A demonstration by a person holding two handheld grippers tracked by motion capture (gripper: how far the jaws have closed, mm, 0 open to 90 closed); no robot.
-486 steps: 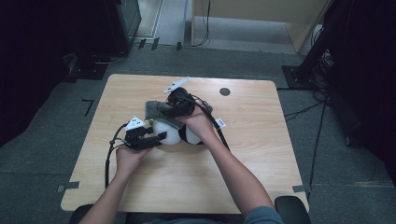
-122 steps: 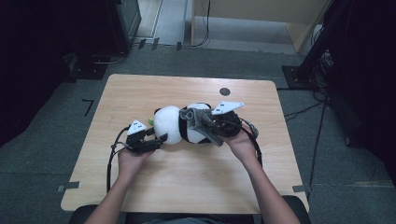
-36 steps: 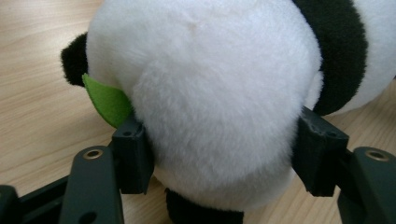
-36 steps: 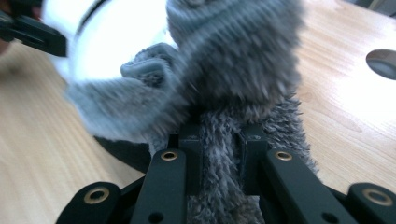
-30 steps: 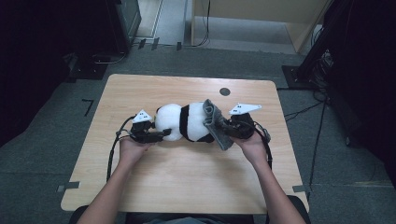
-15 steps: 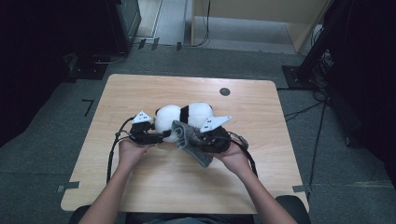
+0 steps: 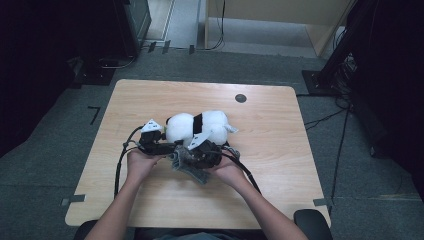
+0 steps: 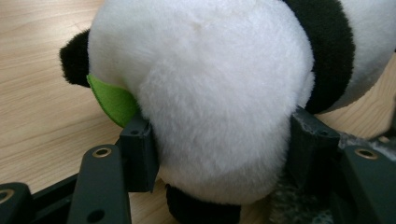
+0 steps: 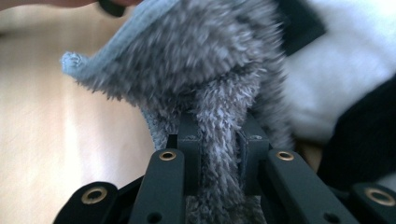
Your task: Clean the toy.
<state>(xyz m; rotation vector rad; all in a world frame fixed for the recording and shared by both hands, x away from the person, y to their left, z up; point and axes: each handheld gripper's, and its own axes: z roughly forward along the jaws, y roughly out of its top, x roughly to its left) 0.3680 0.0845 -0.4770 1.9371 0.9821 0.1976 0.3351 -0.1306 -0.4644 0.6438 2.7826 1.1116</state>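
A black-and-white plush panda [image 7: 200,126] lies on the wooden table [image 7: 285,165], near its middle. My left gripper [image 7: 171,146] sits at the panda's left end. In the left gripper view its jaws press into both sides of the white furry head [image 8: 210,93], with the gripper [image 8: 219,151] shut on it; a green felt piece [image 8: 112,100] pokes out by the left jaw. My right gripper [image 7: 184,156] is just in front of the panda, shut on a grey fuzzy cloth [image 7: 190,169]. The cloth [image 9: 201,60] rises from between the closed jaws of the gripper [image 9: 218,135], partly blurred.
A small black round disc [image 7: 240,98] sits in the tabletop near the far edge. Black cables [image 7: 120,162] trail from the grippers across the table's left and right front. Dark equipment stands on the floor around the table.
My right gripper has carried the grey cloth leftward and toward the person, from the panda's right end to just in front of it, beside the left gripper. The left gripper has kept still on the panda.
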